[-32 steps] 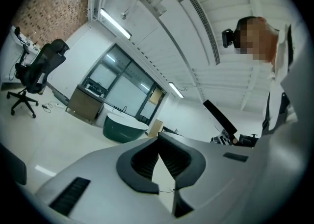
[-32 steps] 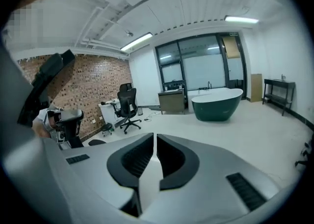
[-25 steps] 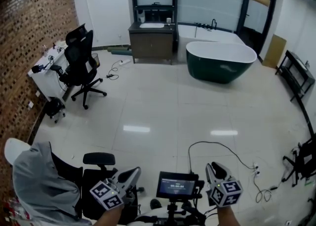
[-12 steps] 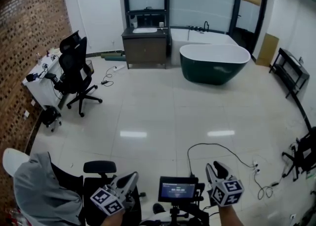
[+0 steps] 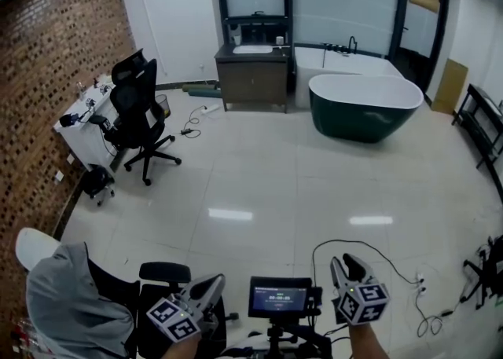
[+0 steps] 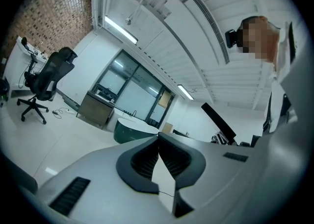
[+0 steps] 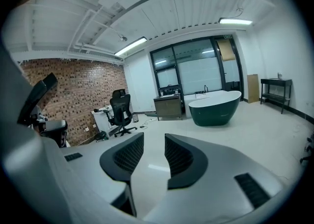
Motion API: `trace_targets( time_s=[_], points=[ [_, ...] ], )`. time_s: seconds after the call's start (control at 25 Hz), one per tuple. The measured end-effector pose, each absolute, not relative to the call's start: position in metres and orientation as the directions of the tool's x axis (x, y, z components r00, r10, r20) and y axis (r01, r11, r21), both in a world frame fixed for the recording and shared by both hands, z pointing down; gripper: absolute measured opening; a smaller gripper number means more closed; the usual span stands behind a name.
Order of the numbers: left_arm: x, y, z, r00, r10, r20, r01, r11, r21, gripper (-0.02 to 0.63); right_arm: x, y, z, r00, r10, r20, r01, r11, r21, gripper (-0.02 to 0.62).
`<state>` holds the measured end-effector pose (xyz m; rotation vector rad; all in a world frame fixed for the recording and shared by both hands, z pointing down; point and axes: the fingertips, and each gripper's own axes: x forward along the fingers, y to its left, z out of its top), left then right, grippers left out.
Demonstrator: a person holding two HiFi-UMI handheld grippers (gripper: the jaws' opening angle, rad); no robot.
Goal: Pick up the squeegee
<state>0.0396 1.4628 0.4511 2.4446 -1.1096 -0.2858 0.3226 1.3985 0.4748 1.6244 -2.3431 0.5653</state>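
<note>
both grippers sit low at the near edge of the head view, one on either side of a small screen (image 5: 279, 299) on a stand; the left gripper (image 5: 215, 280) has its jaws pressed together at the tips, with nothing between them; the right gripper (image 5: 346, 262) has just been opening its jaws, and they now stand spread with only bare floor showing through the gap; the squeegee cannot be picked out in any view; the pale tiled floor (image 5: 259, 184) stretches ahead of the grippers; at its far edge a dark green bathtub (image 5: 365, 108) stands towards the right corner; just beside the tub on the left, a brown vanity cabinet (image 5: 253, 76) carries a white basin under a dark-framed panel; along the floor's left edge, against the brick wall (image 5: 55, 51), a white desk (image 5: 81, 126) has a black office chair (image 5: 137, 110) close beside it; a black cable (image 5: 369, 251) loops over the floor near the right gripper; a person in a grey top (image 5: 71, 310) is at the near left corner, next to another black chair (image 5: 165, 273); a black rack (image 5: 486, 122) stands at the floor's right edge
</note>
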Motion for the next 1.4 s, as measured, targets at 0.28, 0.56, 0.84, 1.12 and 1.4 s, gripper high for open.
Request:
trace_targets(
  time_s=[0.28,0.56,0.84,1.12,1.4],
  points=[
    [0.075,1.396,0.435,0.639,-0.769,-0.012,-0.683,-0.574,0.452,-0.005,0.344,1.319,0.468,-0.411,-0.829,0.380,-0.912,0.363,-0.194,0.143],
    [0.111,1.346,0.435,0.633,-0.774,0.009,-0.686,-0.555,0.471,-0.005,0.372,1.268,0.469,-0.430,-0.817,0.383,-0.903,0.383,-0.196,0.143],
    [0.138,1.318,0.439,0.655,-0.754,0.046,-0.676,-0.559,0.480,-0.005,0.395,1.243,0.480,-0.421,-0.822,0.385,-0.906,0.356,-0.230,0.143],
    [0.139,1.293,0.445,0.658,-0.750,0.068,-0.675,-0.547,0.496,-0.005,0.393,1.225,0.493,-0.423,-0.807,0.413,-0.904,0.347,-0.249,0.143],
    [0.123,1.244,0.449,0.684,-0.728,0.050,-0.648,-0.574,0.501,-0.005,0.379,1.185,0.494,-0.389,-0.822,0.415,-0.919,0.317,-0.234,0.143]
  ],
)
